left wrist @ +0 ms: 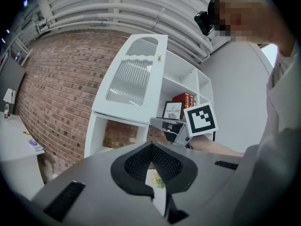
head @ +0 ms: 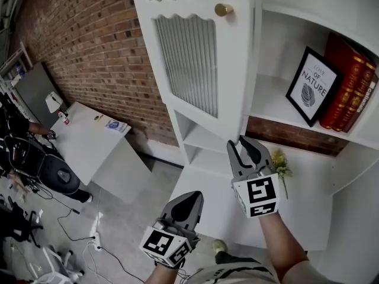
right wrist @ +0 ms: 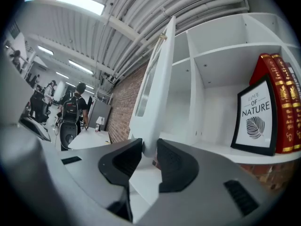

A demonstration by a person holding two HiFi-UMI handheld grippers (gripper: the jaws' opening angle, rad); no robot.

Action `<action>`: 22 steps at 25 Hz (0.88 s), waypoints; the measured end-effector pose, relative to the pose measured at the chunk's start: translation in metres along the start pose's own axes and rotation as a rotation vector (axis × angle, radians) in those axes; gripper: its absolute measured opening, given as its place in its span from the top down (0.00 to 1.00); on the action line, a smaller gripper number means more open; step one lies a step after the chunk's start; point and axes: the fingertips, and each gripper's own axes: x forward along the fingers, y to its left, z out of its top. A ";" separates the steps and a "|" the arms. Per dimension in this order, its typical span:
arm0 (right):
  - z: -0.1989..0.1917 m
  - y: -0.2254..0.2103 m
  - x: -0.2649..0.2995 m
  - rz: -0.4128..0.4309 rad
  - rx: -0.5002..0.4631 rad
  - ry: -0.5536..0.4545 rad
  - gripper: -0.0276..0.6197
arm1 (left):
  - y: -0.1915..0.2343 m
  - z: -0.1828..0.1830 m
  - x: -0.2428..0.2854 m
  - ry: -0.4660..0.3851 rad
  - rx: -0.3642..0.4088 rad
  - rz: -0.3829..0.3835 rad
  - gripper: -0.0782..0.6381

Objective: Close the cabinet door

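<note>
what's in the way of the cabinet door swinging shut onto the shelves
Nothing visible. The cabinet door stands open with the right claw gripping its lower edge. The framed picture and red books sit back on their shelf and, as far as the head view shows, don't jut past its front.

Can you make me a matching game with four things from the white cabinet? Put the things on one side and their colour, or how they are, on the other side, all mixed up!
Things:
1. knob
2. books
3. picture frame
4. cabinet door

Matches:
A. red
B. swung open
C. gold
D. black

Right pairs: 1-C, 2-A, 3-D, 4-B.
</note>
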 end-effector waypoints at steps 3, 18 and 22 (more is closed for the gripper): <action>0.001 -0.007 0.004 -0.017 -0.008 0.007 0.81 | -0.003 0.001 0.014 -0.001 0.007 -0.009 0.88; -0.004 -0.046 0.029 -0.066 -0.107 0.031 0.71 | -0.006 0.004 0.067 0.008 0.024 -0.040 0.88; -0.005 -0.052 0.034 -0.094 -0.159 0.037 0.71 | -0.006 0.006 0.078 0.008 0.028 -0.047 0.88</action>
